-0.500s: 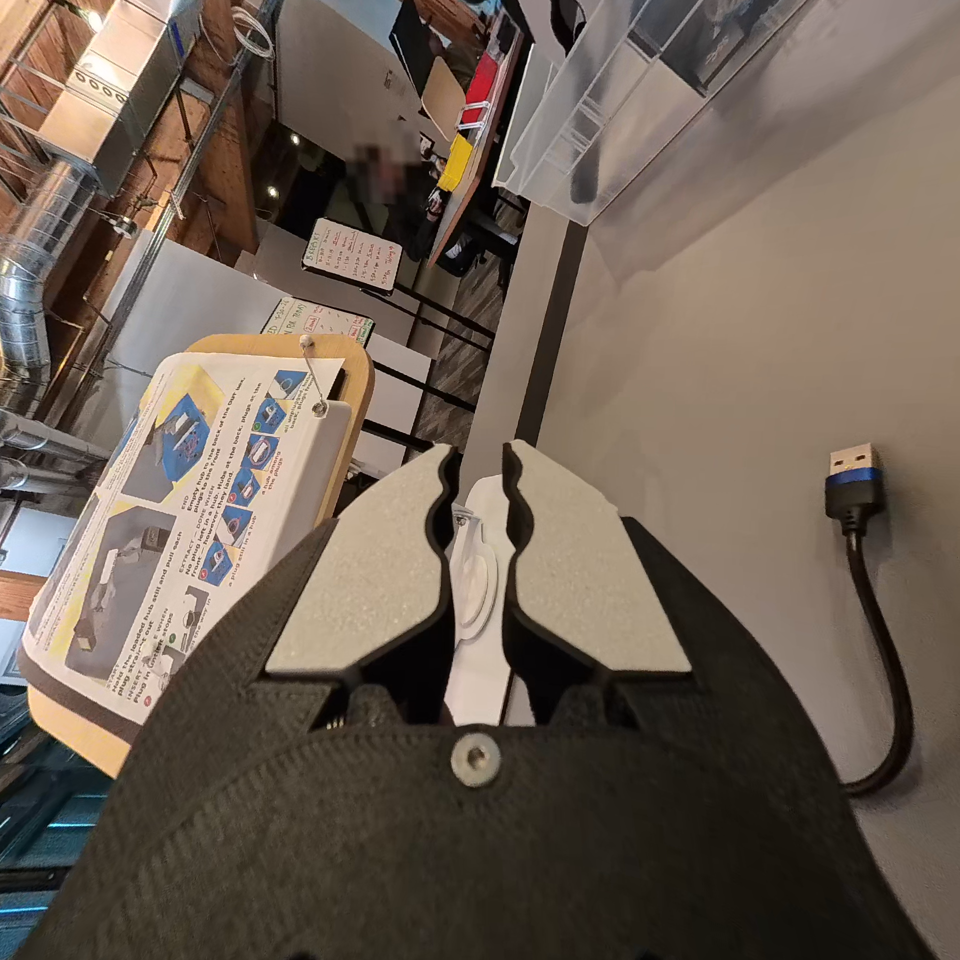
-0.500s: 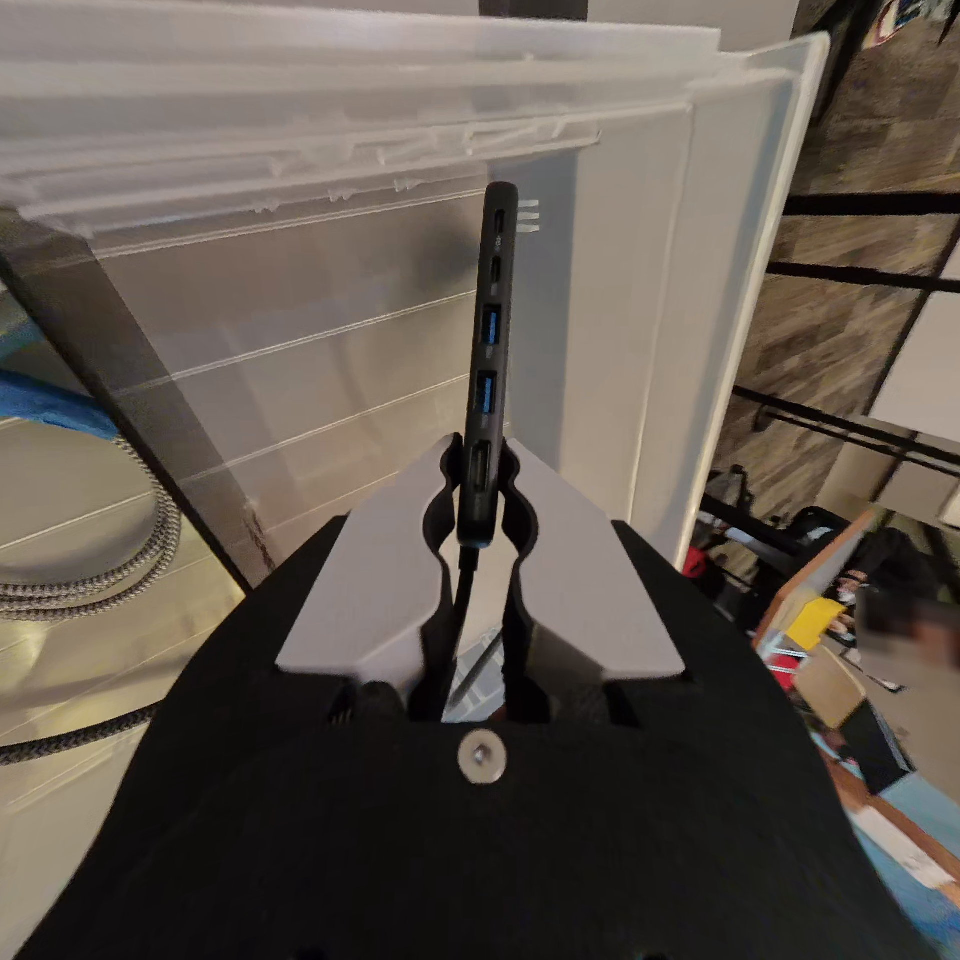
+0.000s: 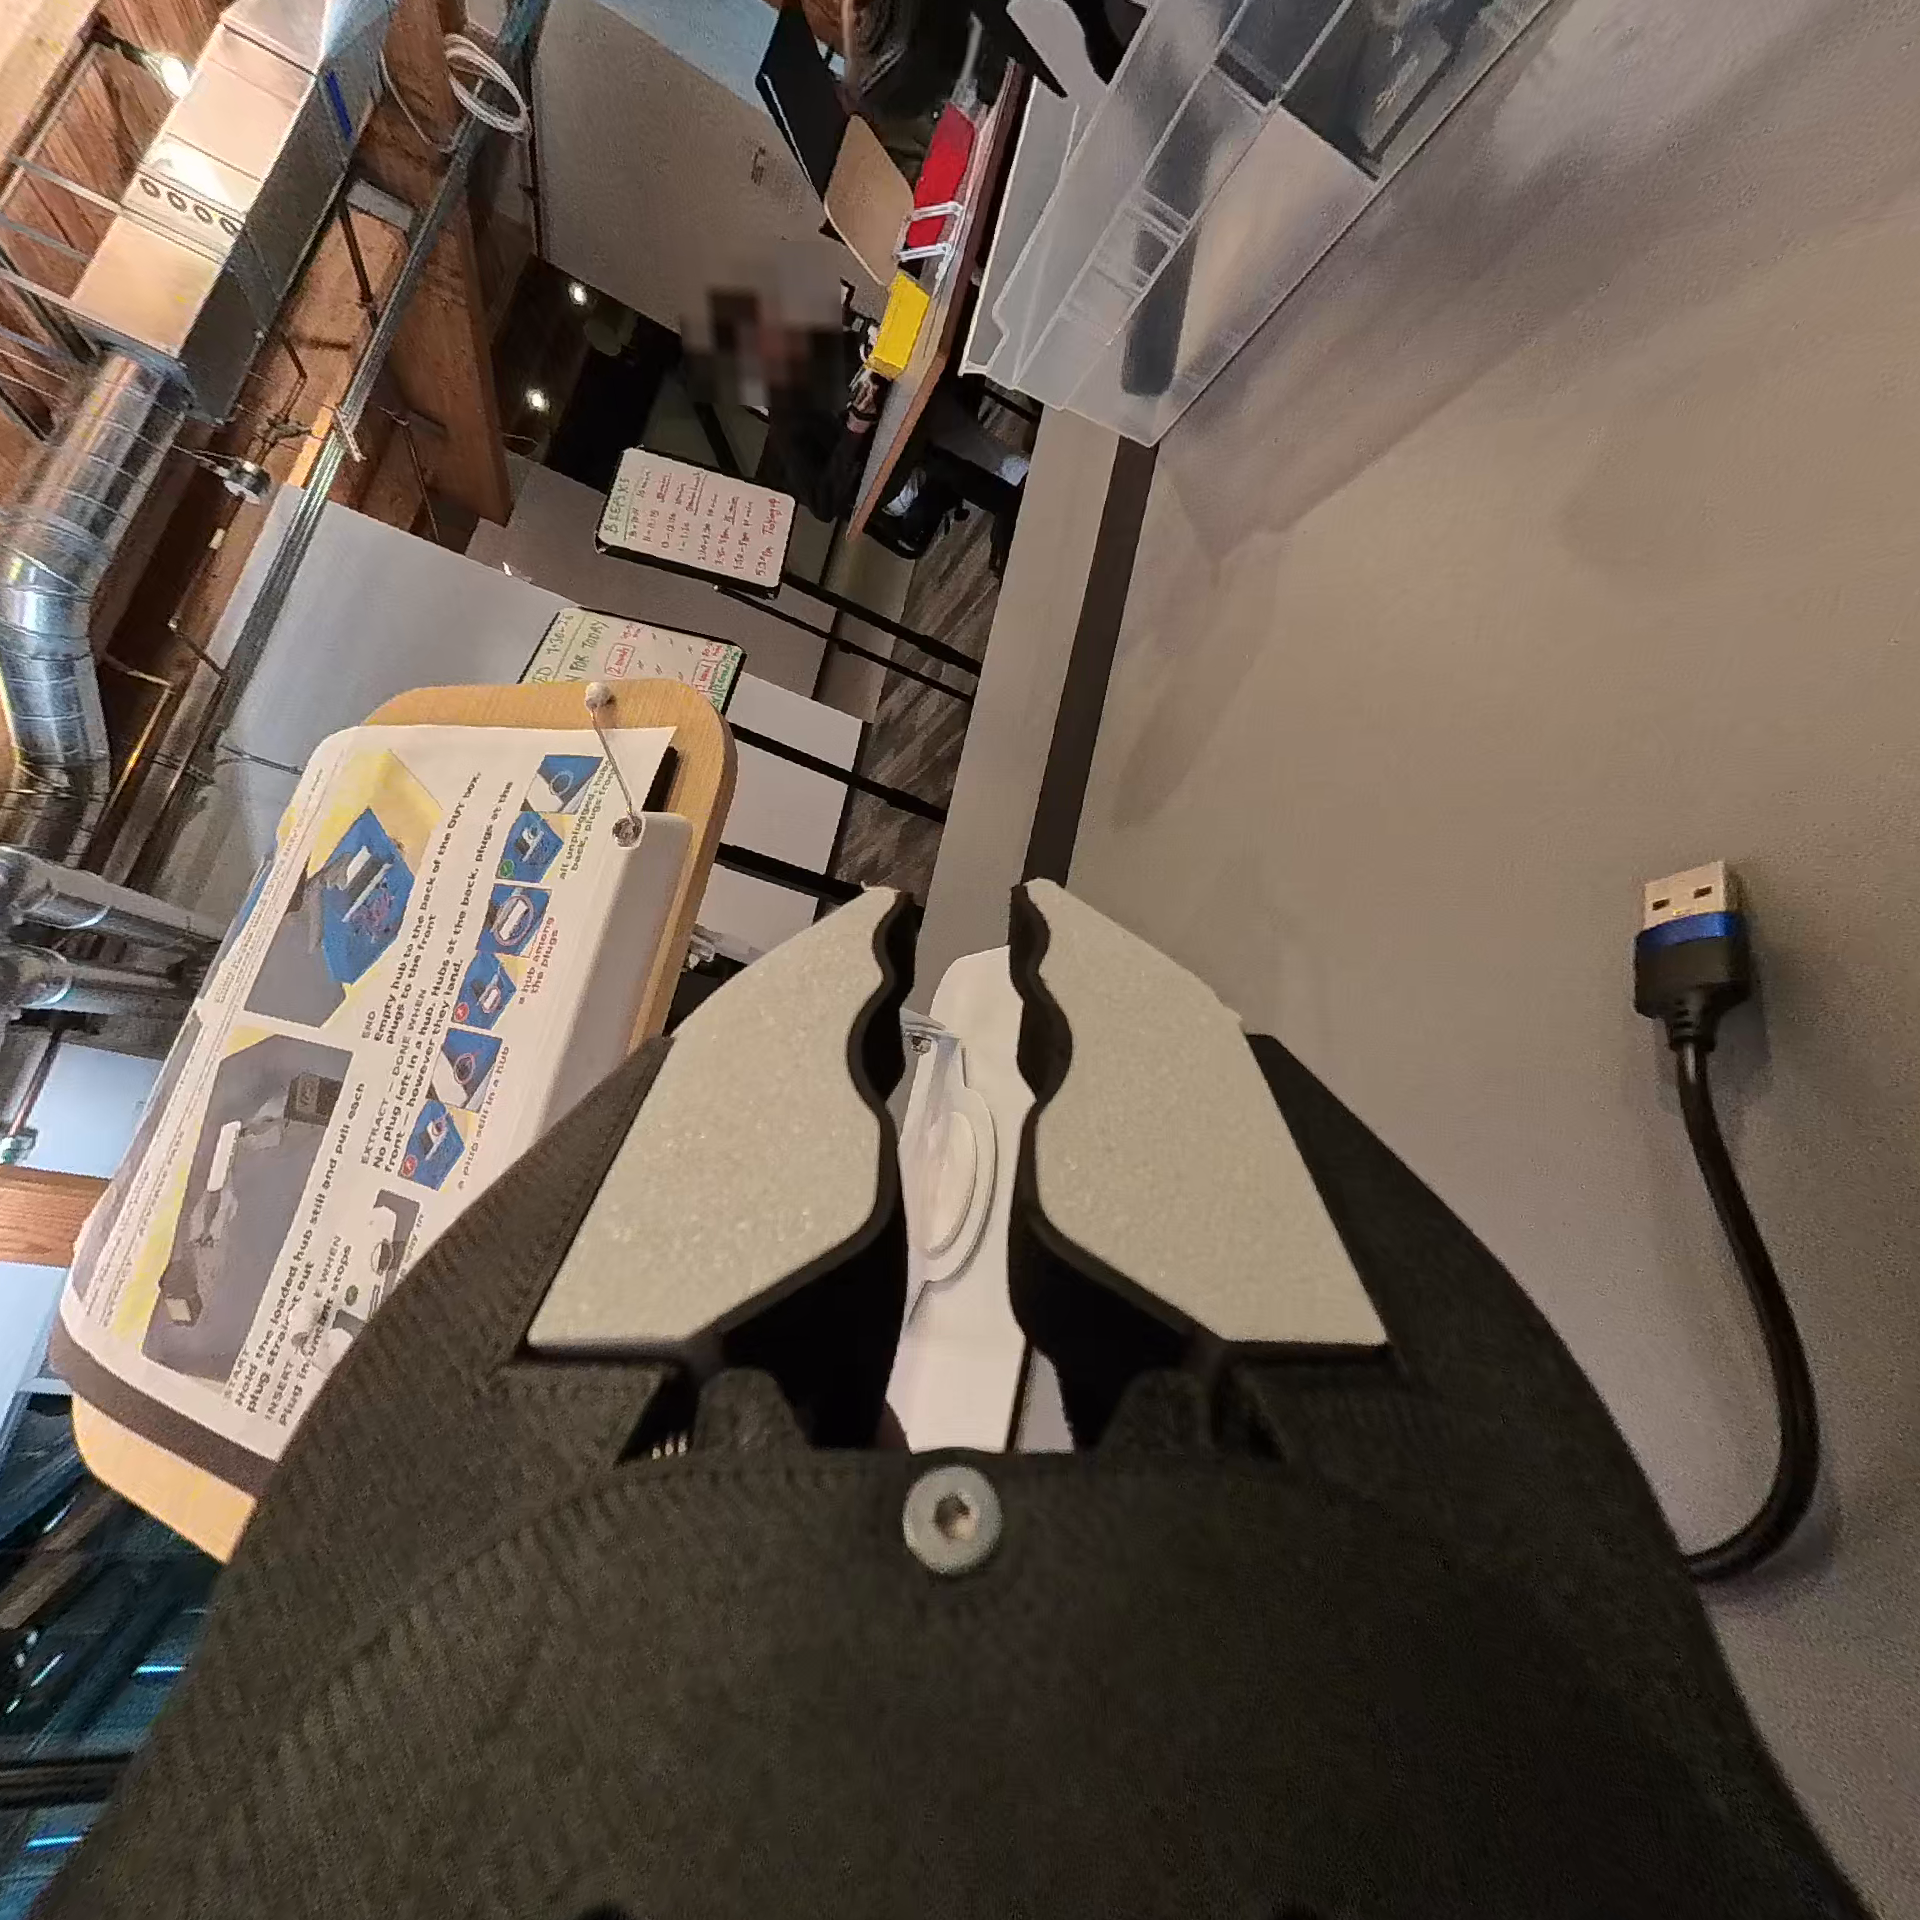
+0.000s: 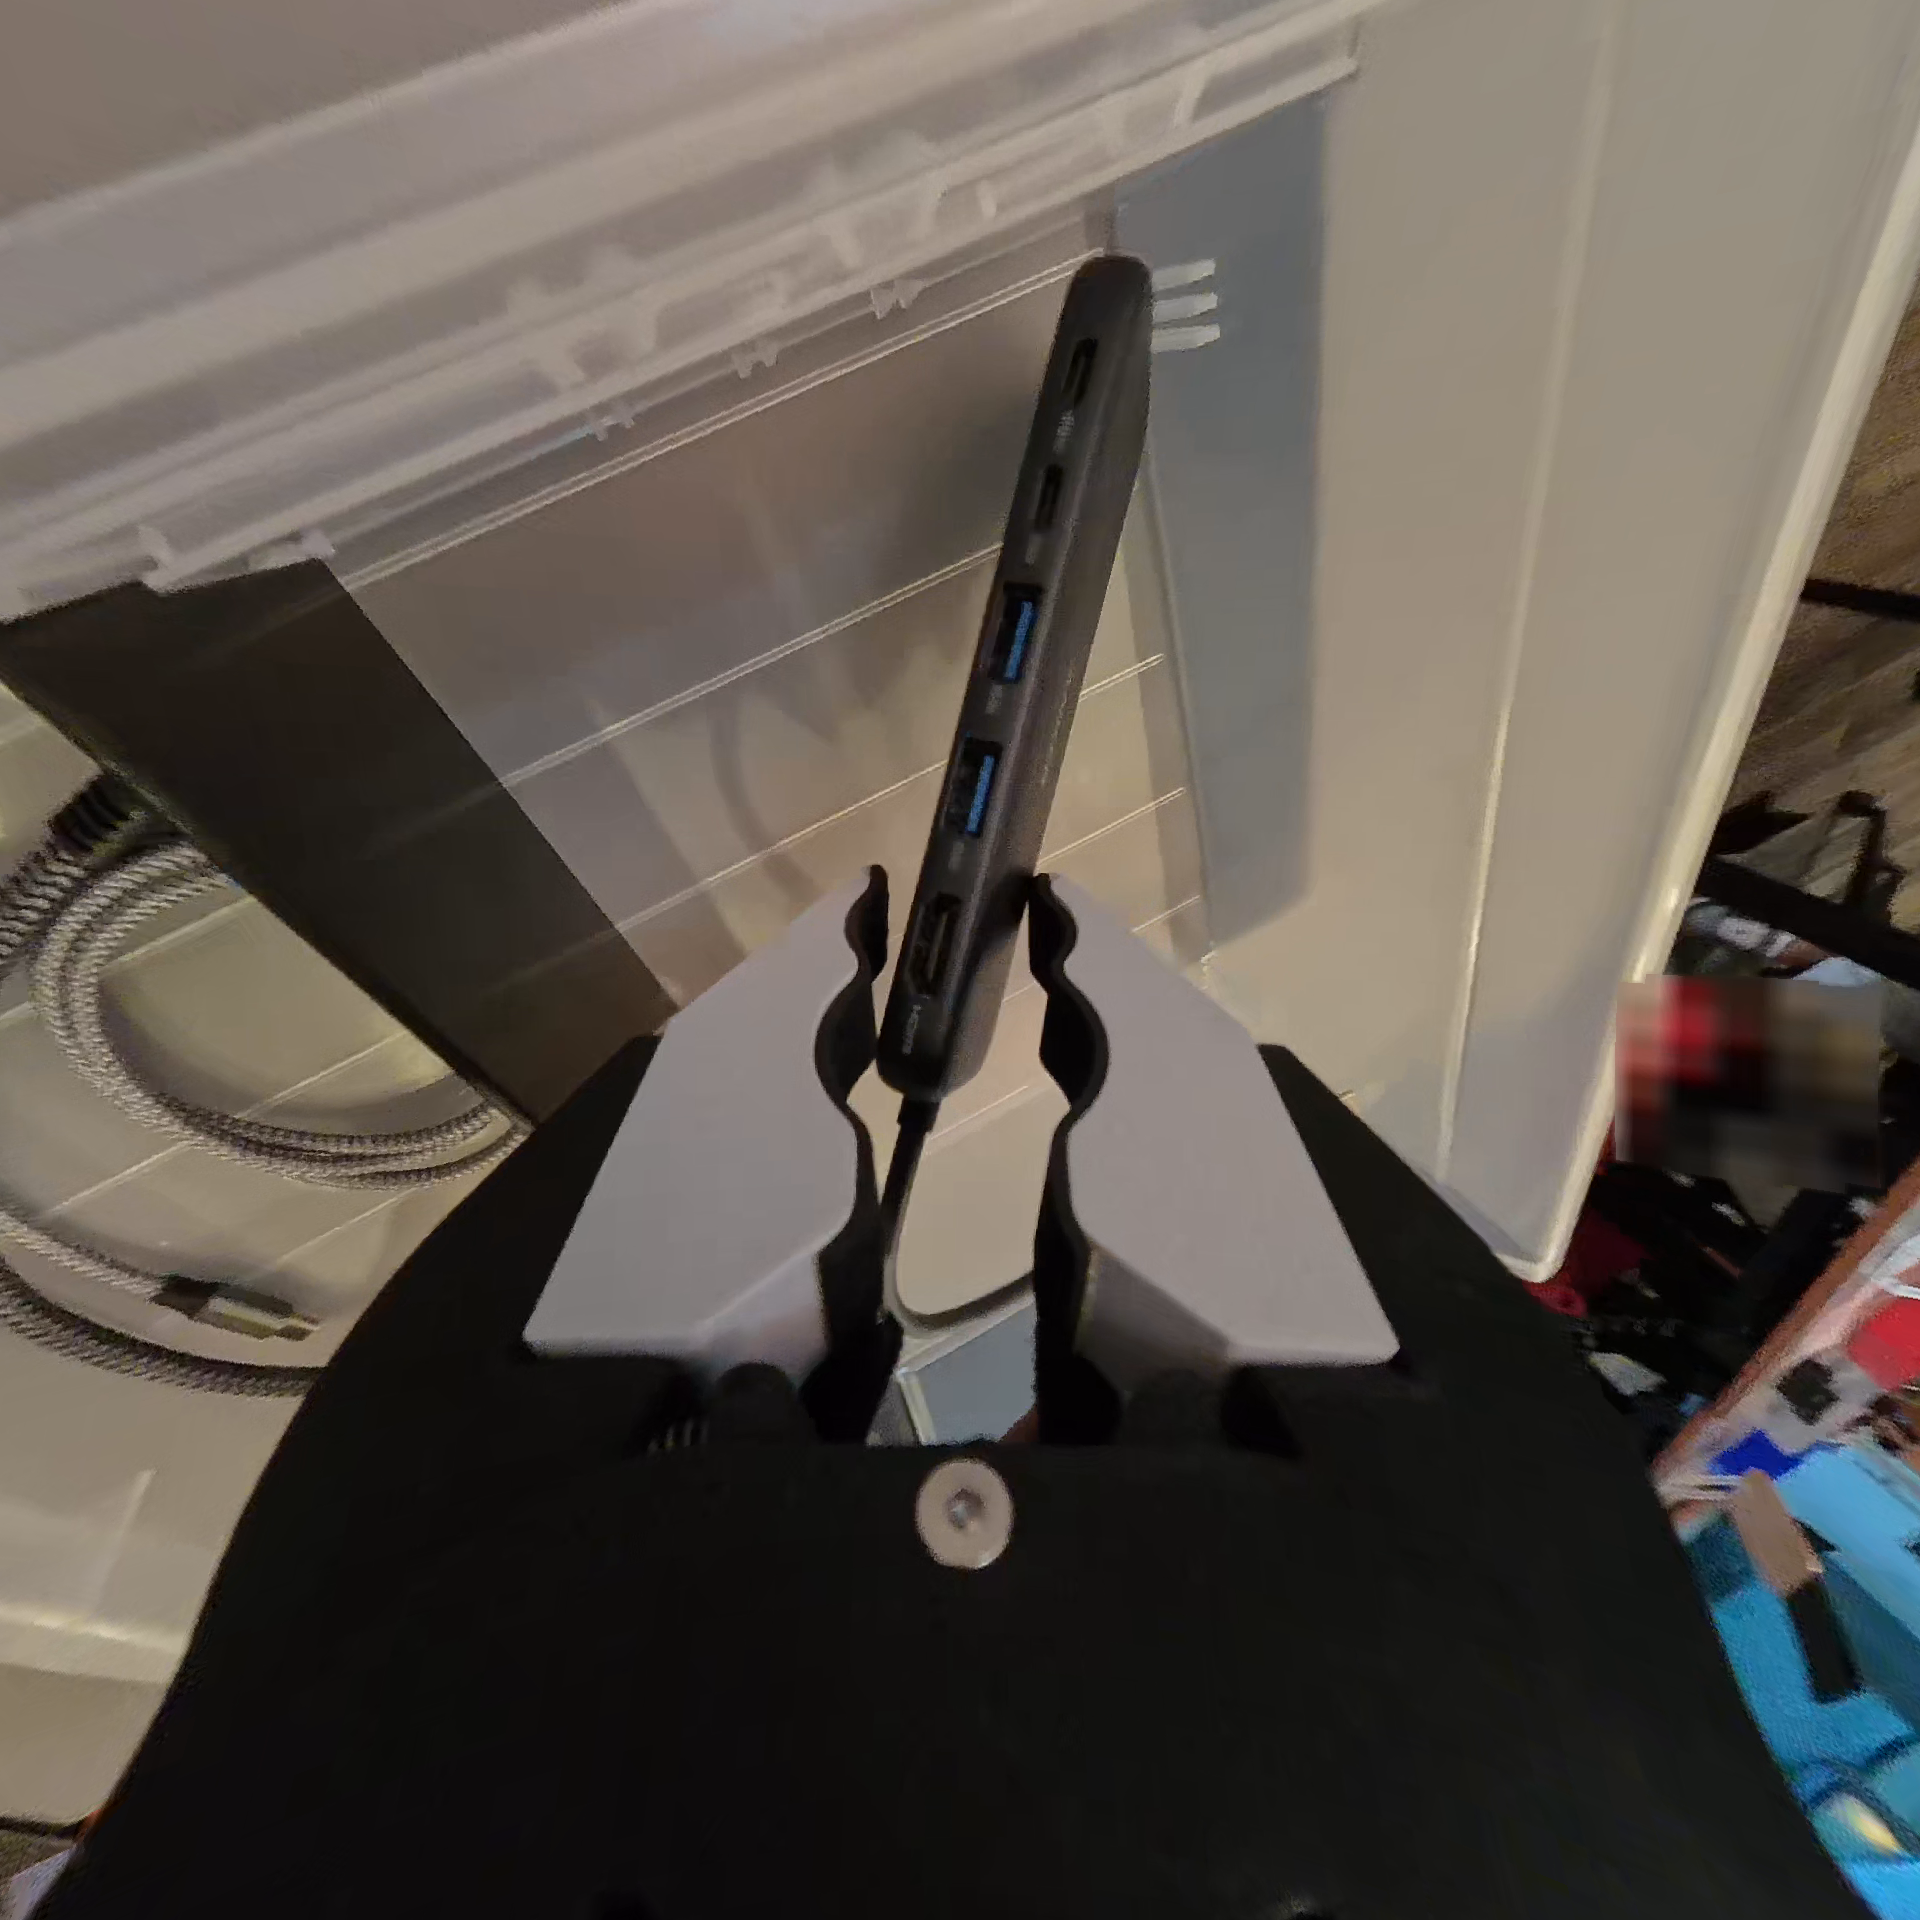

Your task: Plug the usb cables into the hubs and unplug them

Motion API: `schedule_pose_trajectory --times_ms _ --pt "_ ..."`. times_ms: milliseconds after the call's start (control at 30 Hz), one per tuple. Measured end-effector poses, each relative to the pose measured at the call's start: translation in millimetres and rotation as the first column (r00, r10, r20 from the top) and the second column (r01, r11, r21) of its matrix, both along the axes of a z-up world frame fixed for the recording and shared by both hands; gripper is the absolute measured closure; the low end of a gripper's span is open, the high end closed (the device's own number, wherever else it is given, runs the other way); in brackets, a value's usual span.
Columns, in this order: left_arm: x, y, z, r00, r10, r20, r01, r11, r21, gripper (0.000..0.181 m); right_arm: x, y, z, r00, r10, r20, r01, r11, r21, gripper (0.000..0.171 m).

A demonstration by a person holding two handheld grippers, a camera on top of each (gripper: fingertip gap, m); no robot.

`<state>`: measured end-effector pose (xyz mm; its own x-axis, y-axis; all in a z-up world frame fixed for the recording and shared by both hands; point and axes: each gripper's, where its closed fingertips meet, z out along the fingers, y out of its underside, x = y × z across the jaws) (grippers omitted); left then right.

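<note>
Hub (image 4: 1023, 717) newly tilted, cable half-hidden.

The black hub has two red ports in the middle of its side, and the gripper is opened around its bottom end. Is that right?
Not quite. In the right wrist view the hub's two middle ports are blue, not red. The rest holds: the right gripper is opened around its bottom end.
</note>
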<state>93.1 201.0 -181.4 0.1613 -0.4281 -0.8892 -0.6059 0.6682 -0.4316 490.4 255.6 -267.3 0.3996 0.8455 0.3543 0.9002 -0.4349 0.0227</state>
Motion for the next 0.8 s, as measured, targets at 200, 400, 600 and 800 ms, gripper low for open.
schedule_pose_trajectory --times_ms 200,400,600,800 --pt "0.5 0.1 -0.3 1.000 -0.001 0.000 0.001 1.000 -0.003 0.163 -1.8 -12.8 -1.3 0.994 -0.096 -0.047 0.091 0.991 -0.099 0.138" --pt "0.9 0.1 -0.9 1.000 -0.002 -0.004 0.002 1.000 -0.003 0.163 -12.3 -20.6 -4.1 0.973 -0.185 -0.139 0.157 0.968 -0.194 0.138" --pt "0.8 0.6 0.4 1.000 -0.002 0.000 0.002 1.000 -0.003 0.163 -15.7 -27.0 -8.1 0.941 -0.267 -0.206 0.210 0.942 -0.262 0.131" --pt "-1.0 2.7 3.3 1.000 0.003 0.001 -0.003 1.000 -0.001 0.162 -14.7 -18.8 8.7 0.940 -0.249 -0.232 0.214 0.963 -0.166 0.128"
